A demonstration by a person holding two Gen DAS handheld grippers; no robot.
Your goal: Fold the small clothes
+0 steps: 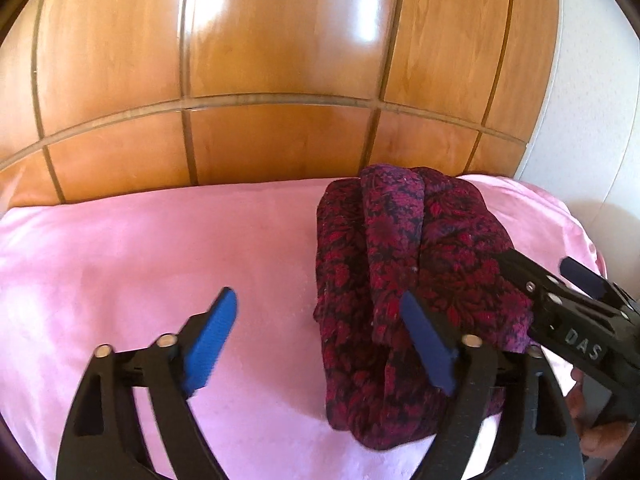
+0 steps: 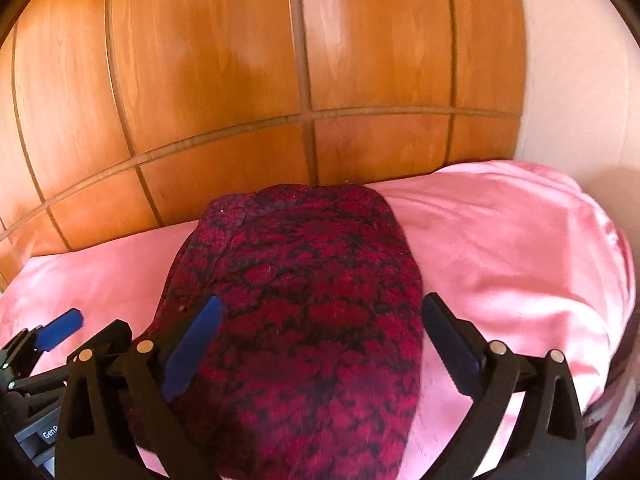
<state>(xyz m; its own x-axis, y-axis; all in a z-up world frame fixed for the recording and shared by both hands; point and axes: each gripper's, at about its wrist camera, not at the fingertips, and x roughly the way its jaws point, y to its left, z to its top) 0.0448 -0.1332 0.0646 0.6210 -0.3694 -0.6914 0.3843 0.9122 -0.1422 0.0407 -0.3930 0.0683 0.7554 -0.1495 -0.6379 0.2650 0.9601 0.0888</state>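
Right wrist view: the red patterned garment (image 2: pixel 304 320) lies folded on the pink sheet (image 2: pixel 500 240); my left gripper (image 1: pixel 320 340) and right gripper (image 2: pixel 320 344) gape empty, little apparently remaining.

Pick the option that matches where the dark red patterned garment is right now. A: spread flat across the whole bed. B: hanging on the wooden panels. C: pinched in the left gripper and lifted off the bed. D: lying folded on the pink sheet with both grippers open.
D: the garment lies in a compact folded bundle on the pink sheet, and the left gripper and right gripper both stand open.
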